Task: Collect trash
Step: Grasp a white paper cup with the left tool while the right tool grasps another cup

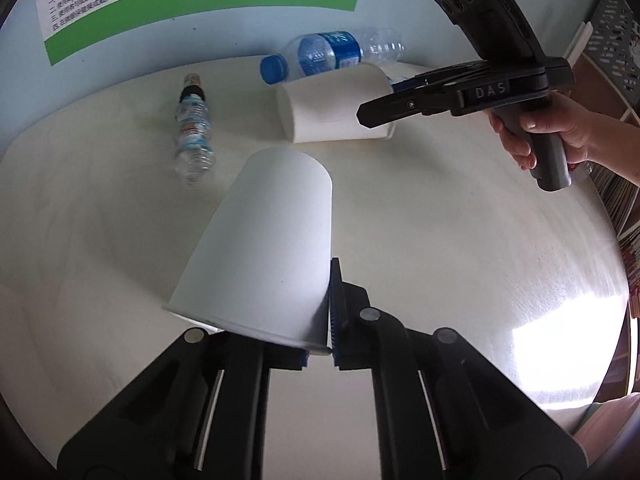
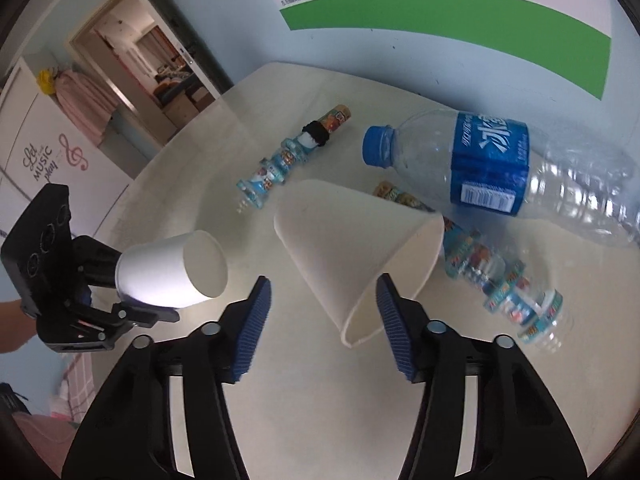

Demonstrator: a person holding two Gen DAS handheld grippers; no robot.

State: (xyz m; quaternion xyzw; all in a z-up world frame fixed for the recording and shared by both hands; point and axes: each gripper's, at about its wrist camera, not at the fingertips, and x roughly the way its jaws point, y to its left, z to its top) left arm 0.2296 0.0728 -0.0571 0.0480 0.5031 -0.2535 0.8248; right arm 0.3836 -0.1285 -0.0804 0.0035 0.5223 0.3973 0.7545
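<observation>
My left gripper (image 1: 330, 320) is shut on the rim wall of a white paper cup (image 1: 264, 248), which sticks out base-forward above the white table (image 1: 440, 220). The right wrist view shows that left gripper (image 2: 128, 296) and its cup (image 2: 172, 276) off the tabletop at the left. A second paper cup (image 2: 360, 252) lies on its side. My right gripper (image 2: 324, 316) is open around the low end of its rim, right pad at the rim, left pad apart. Behind lie a blue-label clear bottle (image 2: 492, 164) and two small patterned bottles (image 2: 288, 156) (image 2: 492, 276).
A hand (image 1: 560, 132) holds the right gripper (image 1: 366, 114) over the lying cup (image 1: 336, 106). The table (image 2: 224, 160) backs onto a wall with a green-and-white poster (image 2: 440, 12). A doorway (image 2: 160, 60) opens at the left. Stacked books (image 1: 616, 200) stand beyond the right edge.
</observation>
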